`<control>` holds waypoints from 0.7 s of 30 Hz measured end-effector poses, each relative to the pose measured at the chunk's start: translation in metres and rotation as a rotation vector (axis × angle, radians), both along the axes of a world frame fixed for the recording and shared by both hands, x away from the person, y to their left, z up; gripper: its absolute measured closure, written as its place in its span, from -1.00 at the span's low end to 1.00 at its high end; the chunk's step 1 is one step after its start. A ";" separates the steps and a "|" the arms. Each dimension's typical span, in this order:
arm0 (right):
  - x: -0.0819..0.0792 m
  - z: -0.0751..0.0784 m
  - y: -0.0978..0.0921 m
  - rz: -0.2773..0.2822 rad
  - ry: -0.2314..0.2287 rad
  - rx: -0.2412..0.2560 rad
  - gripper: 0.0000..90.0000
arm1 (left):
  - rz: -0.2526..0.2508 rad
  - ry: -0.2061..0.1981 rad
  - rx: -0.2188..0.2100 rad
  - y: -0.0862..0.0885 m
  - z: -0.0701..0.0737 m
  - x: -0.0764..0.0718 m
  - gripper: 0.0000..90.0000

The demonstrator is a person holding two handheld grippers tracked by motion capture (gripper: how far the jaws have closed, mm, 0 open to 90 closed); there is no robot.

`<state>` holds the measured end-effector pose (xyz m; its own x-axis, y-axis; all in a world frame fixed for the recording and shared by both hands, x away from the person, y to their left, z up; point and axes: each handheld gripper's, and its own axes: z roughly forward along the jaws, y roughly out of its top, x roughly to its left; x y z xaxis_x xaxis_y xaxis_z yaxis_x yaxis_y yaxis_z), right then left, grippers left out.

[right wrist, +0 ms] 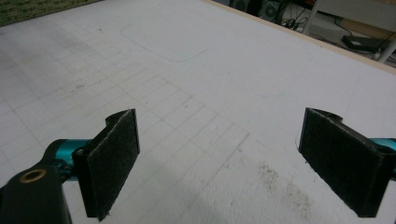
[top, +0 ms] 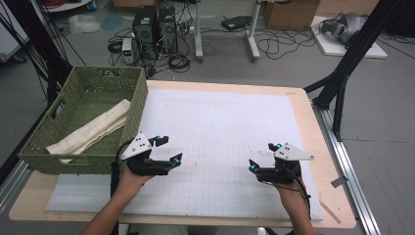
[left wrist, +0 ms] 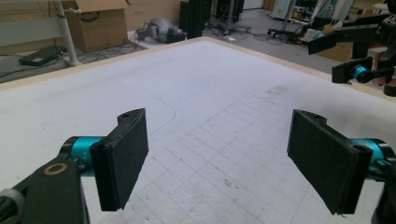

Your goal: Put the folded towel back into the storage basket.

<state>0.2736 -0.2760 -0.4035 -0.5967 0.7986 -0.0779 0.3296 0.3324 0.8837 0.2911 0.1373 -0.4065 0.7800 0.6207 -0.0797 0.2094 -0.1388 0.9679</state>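
Observation:
A person holds a gripper in each hand over a white gridded mat [top: 215, 132] on a wooden table. My left gripper [top: 169, 149] hovers at the mat's left front, beside a green woven basket [top: 44, 142], and stands open with nothing between its black pads [left wrist: 121, 158]. My right gripper [top: 262, 156] is at the right front, also open and empty, its pads [right wrist: 112, 161] wide apart above the mat [right wrist: 196, 93]. A folded cream cloth [top: 93, 128] lies inside the basket. The right gripper [left wrist: 359, 56] appears far off in the left gripper view.
The basket occupies the table's left edge. Beyond the table's far edge are computer towers [top: 154, 27], tangled cables, cardboard boxes [top: 288, 12] and black frame legs [top: 342, 73]. The mat's middle bears a faint drawn outline [top: 193, 128].

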 end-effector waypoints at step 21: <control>-0.008 -0.012 -0.011 -0.043 -0.003 0.006 -0.74 | 0.020 0.018 0.029 0.001 -0.020 -0.005 -0.52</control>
